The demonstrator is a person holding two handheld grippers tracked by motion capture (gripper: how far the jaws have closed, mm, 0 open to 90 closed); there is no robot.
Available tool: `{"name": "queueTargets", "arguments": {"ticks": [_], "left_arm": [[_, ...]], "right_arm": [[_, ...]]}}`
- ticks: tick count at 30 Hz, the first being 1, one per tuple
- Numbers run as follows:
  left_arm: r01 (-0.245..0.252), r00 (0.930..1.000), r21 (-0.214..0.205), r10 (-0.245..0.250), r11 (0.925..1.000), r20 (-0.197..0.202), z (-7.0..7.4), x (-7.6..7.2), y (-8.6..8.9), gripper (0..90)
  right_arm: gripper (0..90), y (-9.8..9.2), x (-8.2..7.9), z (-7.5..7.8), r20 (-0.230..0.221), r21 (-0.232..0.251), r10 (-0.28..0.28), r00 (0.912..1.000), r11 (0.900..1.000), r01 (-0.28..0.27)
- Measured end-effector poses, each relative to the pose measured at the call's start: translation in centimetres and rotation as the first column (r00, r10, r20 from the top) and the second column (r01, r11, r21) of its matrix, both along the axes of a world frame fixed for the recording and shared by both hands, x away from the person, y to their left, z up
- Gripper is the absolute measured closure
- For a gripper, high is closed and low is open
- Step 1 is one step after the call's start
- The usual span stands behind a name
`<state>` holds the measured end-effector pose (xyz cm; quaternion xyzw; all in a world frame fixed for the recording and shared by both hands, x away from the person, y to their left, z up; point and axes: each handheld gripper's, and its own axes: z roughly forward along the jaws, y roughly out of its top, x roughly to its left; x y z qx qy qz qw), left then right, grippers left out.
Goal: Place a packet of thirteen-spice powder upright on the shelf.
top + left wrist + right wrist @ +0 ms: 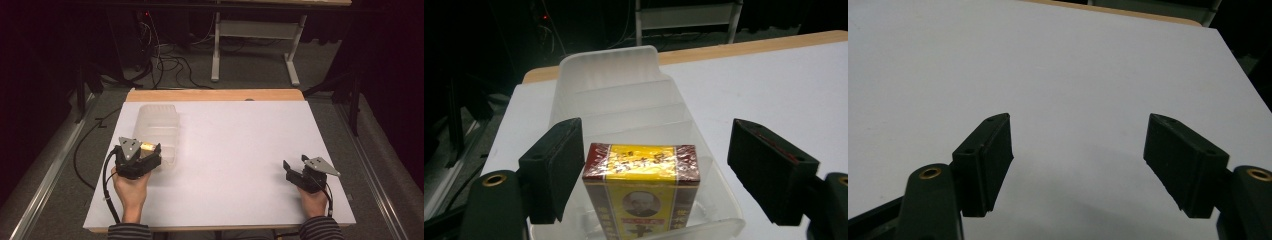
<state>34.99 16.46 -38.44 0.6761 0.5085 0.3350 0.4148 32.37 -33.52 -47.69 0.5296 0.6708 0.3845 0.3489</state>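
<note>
High view first: the left tongs (150, 152) sit at the near end of the clear plastic tray (165, 112) on the left of the white tabletop (240, 150), with a small yellow box (148, 146) right at their tips. The right tongs (295, 170) rest well apart, near the right edge, over bare surface.

Over to the left gripper view: the jaws stand wide apart, and the yellow and maroon box (641, 192) stands upright in the tray's nearest compartment (724, 227), close against the left pad (555, 167) with a clear gap to the right one. The risk, I'd say: the box looks barely supported, so any nudge from that left pad on the way out could tip it over or out. The light tray (609, 67) itself might also slide if bumped.

Right gripper view: the right tongs (1078, 165) are spread open, nothing between them, just tabletop (1073, 75). They aren't steadying the tray, so nothing would stop it skidding.
</note>
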Motion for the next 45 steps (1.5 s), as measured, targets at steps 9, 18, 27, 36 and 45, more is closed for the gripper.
{"name": "queueTargets", "arguments": {"ticks": [9, 18, 27, 36, 45], "left_arm": [[0.033, 0.9990, -0.005, -0.033, 0.9995, 0.030, 0.8, -0.5, -0.8, 23.4], [0.078, 0.9962, -0.009, -0.078, 0.9969, 0.039, 1.2, -0.9, -1.6, 25.1], [0.119, 0.9921, -0.020, -0.118, 0.9927, 0.043, 1.5, -1.2, -2.5, 25.5], [0.165, 0.9855, -0.039, -0.164, 0.9855, 0.045, 1.6, -1.5, -3.5, 25.7], [0.197, 0.9800, -0.046, -0.195, 0.9794, 0.037, 1.6, -1.7, -4.3, 25.8]], "right_arm": [[27.8, 0.0, 0.0, 0.0, 0.003, 0.002, 0.000, 1.0000, 1.0000, 0.000], [27.8, 0.0, 0.0, 0.0, 0.004, 0.003, 0.000, 1.0000, 1.0000, 0.000], [27.8, 0.0, -0.1, 0.0, 0.003, 0.005, -0.002, 1.0000, 1.0000, 0.002], [27.8, 0.0, -0.1, 0.0, 0.003, 0.005, -0.001, 1.0000, 1.0000, 0.001], [27.8, 0.0, 0.0, 0.0, 0.004, 0.003, 0.001, 1.0000, 1.0000, -0.001]]}}
